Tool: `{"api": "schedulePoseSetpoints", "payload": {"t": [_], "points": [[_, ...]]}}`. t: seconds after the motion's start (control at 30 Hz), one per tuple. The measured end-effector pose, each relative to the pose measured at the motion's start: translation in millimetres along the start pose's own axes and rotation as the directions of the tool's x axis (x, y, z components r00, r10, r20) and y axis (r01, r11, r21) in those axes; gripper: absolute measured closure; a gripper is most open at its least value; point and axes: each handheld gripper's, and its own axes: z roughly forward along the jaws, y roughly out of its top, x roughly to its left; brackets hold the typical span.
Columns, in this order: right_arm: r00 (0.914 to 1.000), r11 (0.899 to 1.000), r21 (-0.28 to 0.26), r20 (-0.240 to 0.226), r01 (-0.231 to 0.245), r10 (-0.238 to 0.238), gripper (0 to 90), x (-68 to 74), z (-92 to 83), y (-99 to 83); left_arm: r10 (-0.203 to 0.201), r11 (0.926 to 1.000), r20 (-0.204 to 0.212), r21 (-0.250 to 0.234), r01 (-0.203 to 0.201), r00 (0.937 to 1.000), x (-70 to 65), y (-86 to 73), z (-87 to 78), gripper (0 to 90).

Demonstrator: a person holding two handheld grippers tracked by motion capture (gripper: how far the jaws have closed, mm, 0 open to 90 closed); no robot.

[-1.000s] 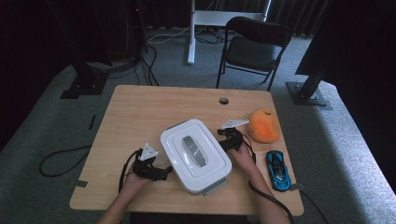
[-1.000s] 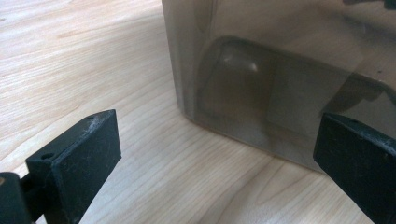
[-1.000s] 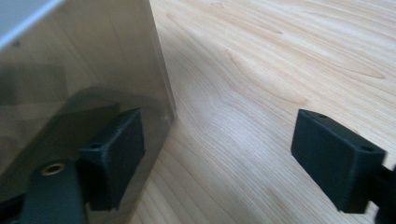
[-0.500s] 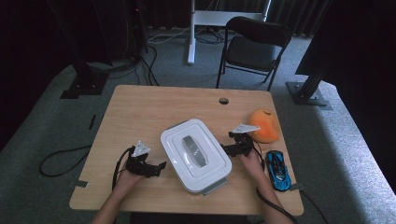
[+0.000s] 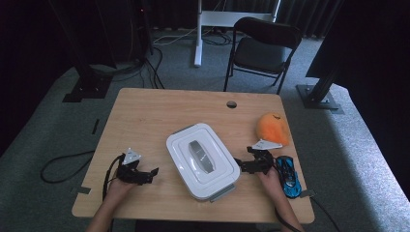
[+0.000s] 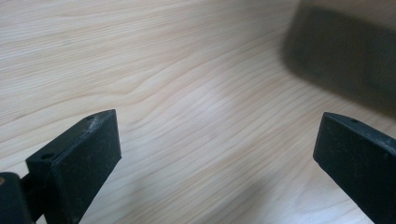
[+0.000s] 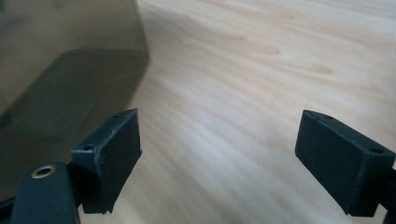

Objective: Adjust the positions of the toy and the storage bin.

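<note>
Grippers — left gripper (image 5: 153,171) & right gripper (image 5: 238,164) — have backed off white box (image 5: 203,160) w/ fingers wide, holding nothing — lid latches prob. next.

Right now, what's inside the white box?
Can't tell: the white box is shut under its lid with the grey handle, so its contents are covered. Both grippers flank it, open.
</note>
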Motion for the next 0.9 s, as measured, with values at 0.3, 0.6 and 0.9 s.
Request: {"api": "schedulePoseSetpoints", "payload": {"t": [0.3, 0.6, 0.9], "points": [[0.9993, 0.999, -0.023, 0.029, -0.024, 0.024, 13.5, 6.4, -29.6, -13.9, -0.058, 0.9983, -0.061, -0.016, 0.057, 0.9965, 23.1, -15.7, -18.0, 1.3], [0.9961, 1.000, -0.005, 0.083, -0.031, 0.031, 11.5, 9.0, -55.3, -24.9, -0.129, 0.9910, -0.146, 0.017, 0.133, 0.9809, 48.8, -34.6, -31.6, 1.3], [0.9977, 0.998, -0.015, -0.009, -0.068, 0.068, 11.5, 6.8, -69.1, -22.6, -0.119, 0.9856, -0.219, 0.091, 0.142, 0.9683, 56.2, -41.5, -30.4, 1.2]]}}
